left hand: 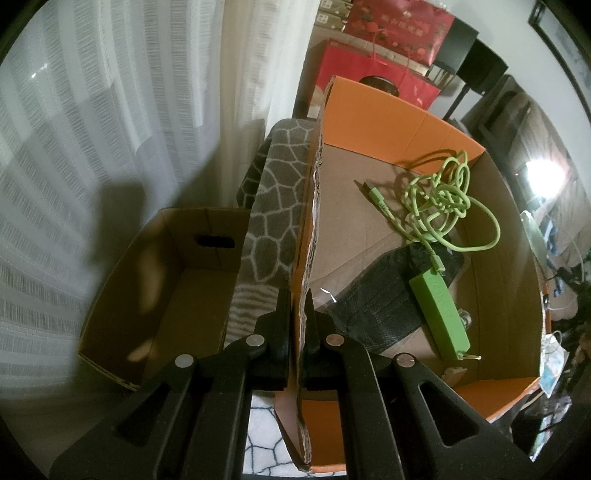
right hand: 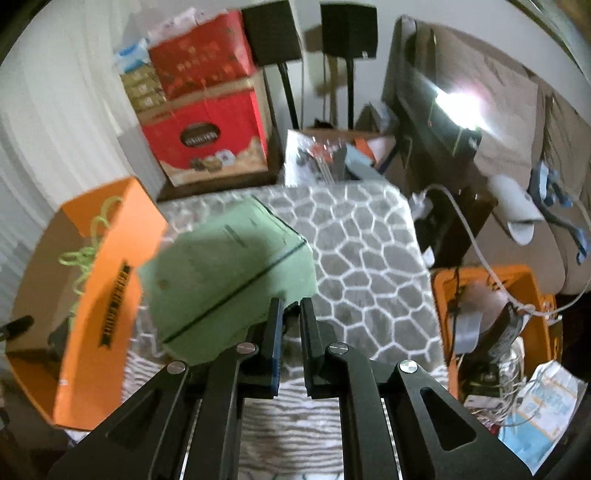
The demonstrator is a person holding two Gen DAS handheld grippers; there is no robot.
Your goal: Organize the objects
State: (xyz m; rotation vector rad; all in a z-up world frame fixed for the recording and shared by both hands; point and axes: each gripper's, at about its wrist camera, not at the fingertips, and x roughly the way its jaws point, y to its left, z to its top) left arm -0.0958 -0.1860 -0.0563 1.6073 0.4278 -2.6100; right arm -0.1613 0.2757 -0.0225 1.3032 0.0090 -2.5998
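My left gripper (left hand: 298,295) is shut on the torn cardboard side wall of an orange box (left hand: 314,206). Inside that box lie a tangled green cable (left hand: 443,195), a green power bank (left hand: 439,314) and a black fabric pouch (left hand: 373,306). In the right wrist view my right gripper (right hand: 291,304) is shut on the corner of a pale green notebook (right hand: 229,266) with a dark band across it. The notebook hangs blurred above the grey patterned cushion (right hand: 369,258). The same orange box (right hand: 99,314) stands just left of the notebook, with the green cable (right hand: 88,251) showing inside.
A plain cardboard box (left hand: 122,288) sits left of the grey cushion (left hand: 273,221), against a white curtain. A second orange box (right hand: 443,295) full of cables and clutter stands at the right. Red gift boxes (right hand: 207,136) and black speakers on stands (right hand: 273,33) line the back.
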